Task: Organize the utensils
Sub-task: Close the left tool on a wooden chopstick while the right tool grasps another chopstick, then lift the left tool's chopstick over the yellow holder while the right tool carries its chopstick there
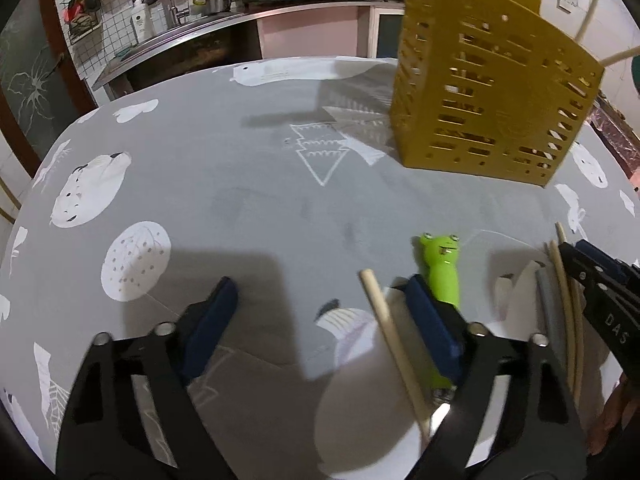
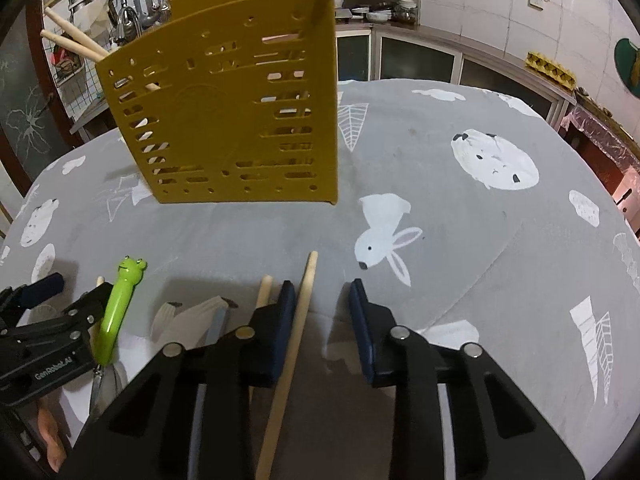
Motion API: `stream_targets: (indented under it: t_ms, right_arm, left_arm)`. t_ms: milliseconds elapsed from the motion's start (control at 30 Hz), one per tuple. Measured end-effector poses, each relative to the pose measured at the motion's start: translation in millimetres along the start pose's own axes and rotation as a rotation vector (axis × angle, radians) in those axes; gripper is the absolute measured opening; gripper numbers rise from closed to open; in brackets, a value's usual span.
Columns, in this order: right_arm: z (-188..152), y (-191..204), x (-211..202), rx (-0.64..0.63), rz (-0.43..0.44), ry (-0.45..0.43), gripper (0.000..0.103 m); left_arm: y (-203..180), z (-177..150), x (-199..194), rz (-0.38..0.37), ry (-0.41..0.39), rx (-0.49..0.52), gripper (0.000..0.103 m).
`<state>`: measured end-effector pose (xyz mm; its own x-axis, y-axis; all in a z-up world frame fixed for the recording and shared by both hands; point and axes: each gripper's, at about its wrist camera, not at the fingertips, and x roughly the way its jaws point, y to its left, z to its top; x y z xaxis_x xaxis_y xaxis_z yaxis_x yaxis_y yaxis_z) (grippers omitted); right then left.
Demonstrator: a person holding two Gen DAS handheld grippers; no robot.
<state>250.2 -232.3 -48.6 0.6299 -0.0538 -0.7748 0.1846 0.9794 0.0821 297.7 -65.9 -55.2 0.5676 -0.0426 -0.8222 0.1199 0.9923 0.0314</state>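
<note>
both grippers, left gripper [image 1: 320, 316] and right gripper [image 2: 322, 312], hover spread and pinching nothing at lower frame over loose chopsticks [image 2: 298, 320] and a frog-handled utensil [image 2: 118, 304], the slotted yellow holder [image 2: 224, 120] standing upper left, apparently for sorting.

My left fingers [image 1: 430, 312] hover over the worktop [image 1: 248, 184], and the utensil holder [image 1: 492, 92] stands on it at my one o'clock, well beyond them. The frog-handled utensil [image 1: 442, 276] lies just right of my right-side left finger, its head pointing to twelve. A wooden stick [image 1: 394, 344] lies just left of that finger. More sticks [image 1: 566, 300] lie at three o'clock. From my right hand, the holder stands at eleven o'clock with sticks in it, and one stick [image 2: 292, 344] lies between my right fingers [image 2: 360, 320].
</note>
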Motion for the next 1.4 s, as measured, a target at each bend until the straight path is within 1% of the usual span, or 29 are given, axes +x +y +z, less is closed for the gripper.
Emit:
stream_targets:
  t_ms: [67, 100, 167, 200, 267, 300, 367, 400, 433, 467, 633, 767, 867, 1033, 1167, 1300, 1400]
  right_arm:
    - [0, -1, 0, 0.005, 0.002, 0.0, 0.027]
    - [-1, -1, 0, 0.007, 0.001, -0.001, 0.027]
    - [0, -1, 1, 0.009, -0.006, -0.001, 0.027]
    - [1, 0, 3, 0.006, -0.012, -0.001, 0.026]
    - [6, 2, 7, 0.005, -0.019, 0.001, 0.022]
    - [8, 0, 9, 0.008, -0.021, 0.004, 0.02]
    - [13, 0, 11, 0.019, -0.02, 0.016, 0.013]
    - [15, 0, 13, 0.023, -0.019, 0.02, 0.012]
    - [16, 1, 14, 0.024, -0.018, 0.022, 0.009]
    - [18, 1, 15, 0.026, -0.017, 0.023, 0.008]
    - [20, -3, 13, 0.046, 0.002, 0.019, 0.006]
    - [20, -7, -1, 0.056, 0.023, -0.02, 0.006]
    - [22, -12, -19, 0.058, 0.032, -0.068, 0.006]
    - [27, -19, -45, 0.064, 0.06, -0.151, 0.006]
    - [28, -22, -64, 0.062, 0.089, -0.215, 0.006]
    - [27, -24, -81, 0.056, 0.092, -0.274, 0.006]
    - [25, -24, -92, 0.055, 0.094, -0.318, 0.006]
  left_arm:
    - [-4, -2, -3, -0.007, 0.006, -0.002, 0.064]
    - [-7, -3, -5, -0.01, 0.011, -0.004, 0.062]
    - [-12, -4, -8, -0.017, 0.011, 0.001, 0.048]
    - [-14, -4, -8, -0.02, 0.01, 0.008, 0.044]
    - [-19, -3, -7, -0.028, 0.01, 0.029, 0.033]
    - [-20, -1, -6, -0.033, 0.012, 0.035, 0.031]
    - [-20, 4, -4, -0.047, 0.023, 0.037, 0.02]
    - [-19, 6, -3, -0.05, 0.028, 0.035, 0.017]
    - [-18, 8, -2, -0.052, 0.032, 0.032, 0.011]
    - [-18, 10, -1, -0.055, 0.037, 0.031, 0.008]
    - [-18, 15, 0, -0.066, 0.048, 0.022, 0.007]
    - [-15, 18, -2, -0.077, 0.036, 0.01, 0.007]
    - [-11, 21, -11, -0.081, 0.004, -0.004, 0.007]
    - [-9, 25, -42, -0.085, -0.1, -0.007, 0.007]
    - [-9, 27, -70, -0.069, -0.201, 0.006, 0.007]
    - [-8, 28, -97, -0.07, -0.292, 0.013, 0.007]
    - [-7, 26, -115, -0.074, -0.344, 0.016, 0.006]
